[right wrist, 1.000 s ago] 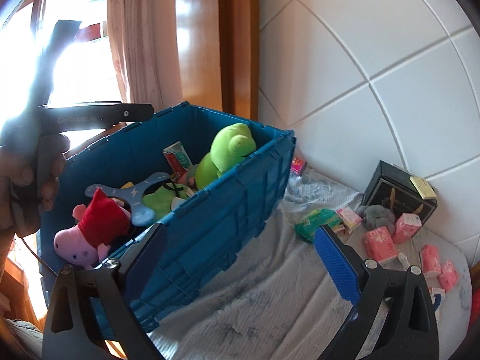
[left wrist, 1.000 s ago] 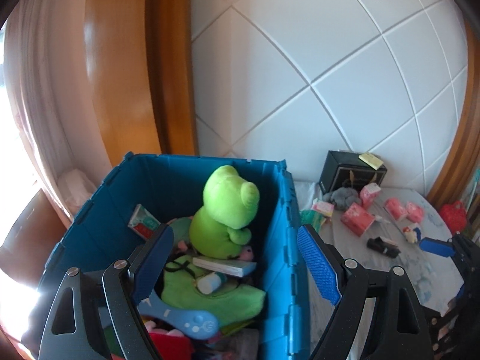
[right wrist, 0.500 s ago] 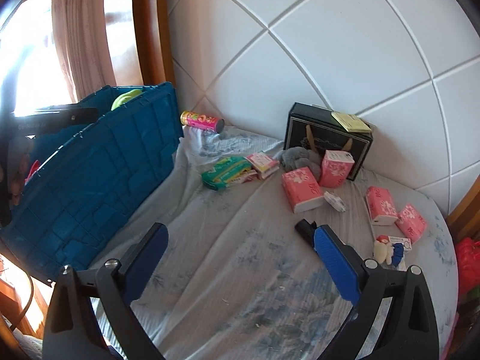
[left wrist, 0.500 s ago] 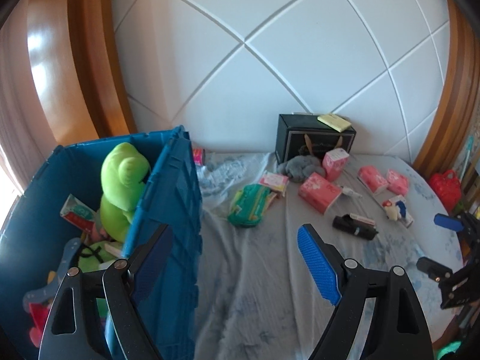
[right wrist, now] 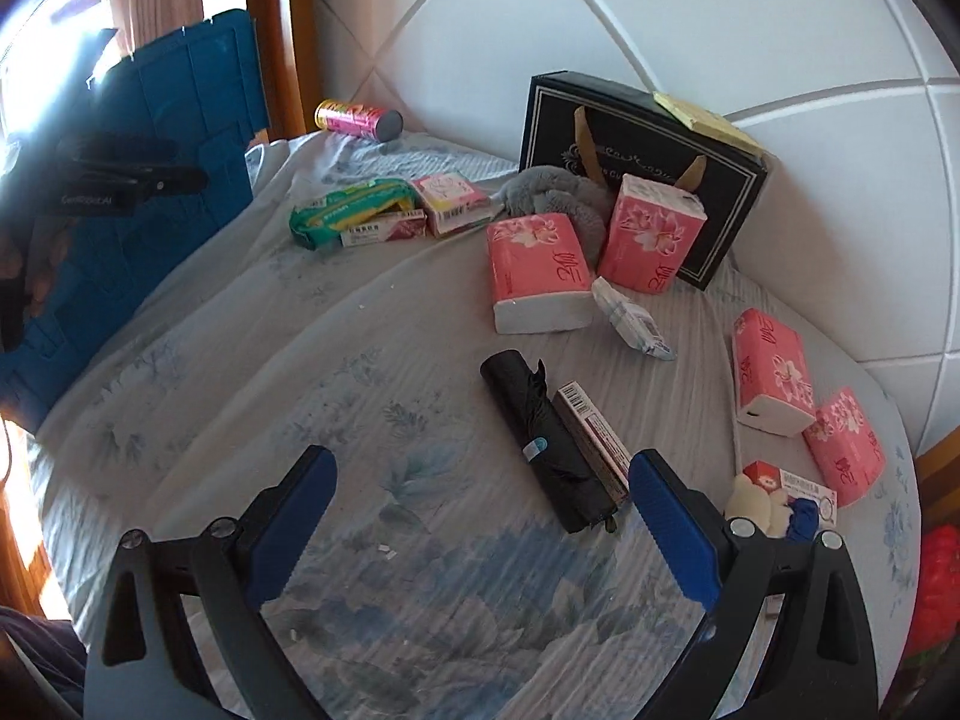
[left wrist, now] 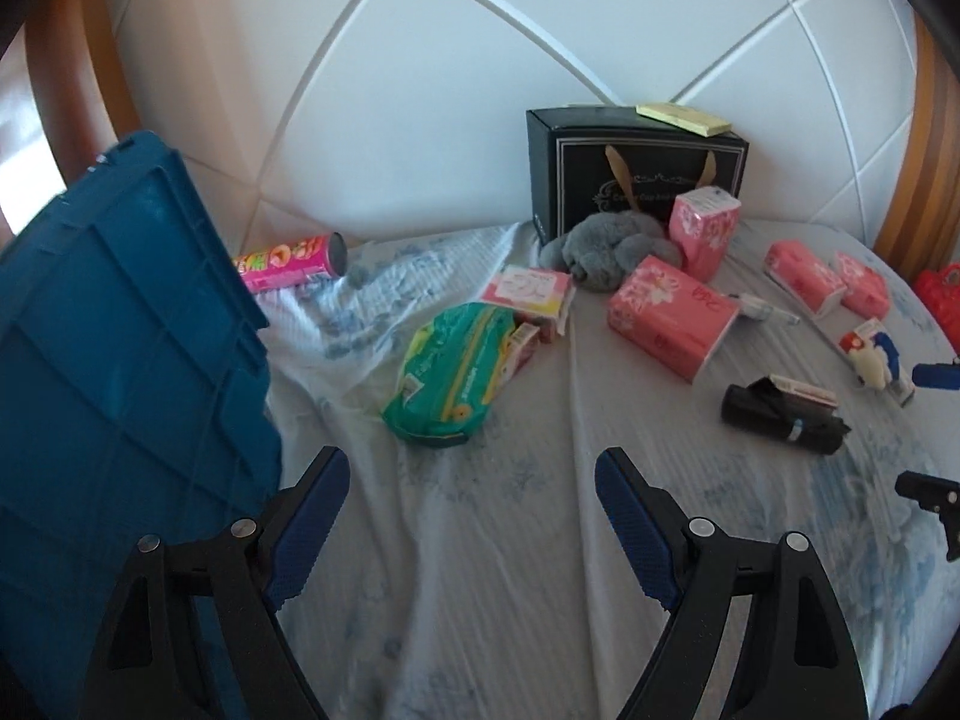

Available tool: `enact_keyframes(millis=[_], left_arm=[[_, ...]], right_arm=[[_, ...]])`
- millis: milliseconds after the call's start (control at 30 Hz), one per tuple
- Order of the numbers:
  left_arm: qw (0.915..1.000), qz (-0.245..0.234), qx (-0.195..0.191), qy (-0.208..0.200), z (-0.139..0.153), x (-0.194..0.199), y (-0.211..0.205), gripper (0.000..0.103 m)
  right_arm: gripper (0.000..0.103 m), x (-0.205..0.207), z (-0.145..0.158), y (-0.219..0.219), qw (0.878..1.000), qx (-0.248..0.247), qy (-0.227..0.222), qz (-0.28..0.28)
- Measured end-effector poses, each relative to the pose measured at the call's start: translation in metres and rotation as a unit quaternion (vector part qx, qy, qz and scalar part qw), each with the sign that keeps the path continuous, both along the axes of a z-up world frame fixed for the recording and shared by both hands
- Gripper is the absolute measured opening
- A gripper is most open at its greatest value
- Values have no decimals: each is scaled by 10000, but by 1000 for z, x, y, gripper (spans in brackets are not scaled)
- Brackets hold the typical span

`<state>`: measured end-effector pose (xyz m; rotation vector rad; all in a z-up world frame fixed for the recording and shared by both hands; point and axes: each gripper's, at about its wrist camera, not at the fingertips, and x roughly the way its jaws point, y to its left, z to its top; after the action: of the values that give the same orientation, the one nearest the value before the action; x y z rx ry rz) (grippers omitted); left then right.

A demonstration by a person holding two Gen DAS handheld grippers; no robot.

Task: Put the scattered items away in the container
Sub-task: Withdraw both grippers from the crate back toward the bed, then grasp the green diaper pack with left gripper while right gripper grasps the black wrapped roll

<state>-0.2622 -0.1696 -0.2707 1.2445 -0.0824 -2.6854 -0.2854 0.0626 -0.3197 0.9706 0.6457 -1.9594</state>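
While both the left gripper and right gripper hang spread wide and empty, tissue packs litter the floral bedsheet right of the blue crate.

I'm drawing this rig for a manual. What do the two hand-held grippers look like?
Both alike: the left hand-held gripper and right hand-held gripper have black angular frames with silver rivets and two fingers faced with ribbed blue pads. No cables or sleeves show.
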Motion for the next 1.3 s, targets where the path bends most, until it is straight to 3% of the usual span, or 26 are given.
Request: enact_keyframes(millis=[233,400,567,633,700,800,900,1033,1300], left_arm=[[9986,-36,-419,-320,-84,-75,-29,85],[9975,-209,-435,-519,-117,-117,-43,85],[9956,-168,-289,-871,-141,-140,-48,82],[9964,-63,-94,-837,-140,-140,-55,63],[9970,-61,111,-766,-137,-137,-58,54],[9974,-113,97,-709,-130,-129,-57,44],[9980,-169,135,-588,-121,-121,-57,41],[9988,-175,216,-403,-107,-110,-57,39],[9987,-215,445,-141,-76,-87,-46,38]], right_arm=[[99,-42,-75,-24,9987,508,34,-34],[99,-61,-101,-25,9985,507,-59,-209],[101,-74,-102,-28,9992,388,35,-121],[100,-78,-102,-33,9991,409,13,-66],[100,-80,-104,-38,9988,488,45,20],[101,-87,-110,-44,9975,697,91,32],[96,-95,-117,-47,9970,758,-173,0],[62,-87,-111,-53,9963,843,-118,143],[60,-75,-91,-43,9966,608,-403,-372]])
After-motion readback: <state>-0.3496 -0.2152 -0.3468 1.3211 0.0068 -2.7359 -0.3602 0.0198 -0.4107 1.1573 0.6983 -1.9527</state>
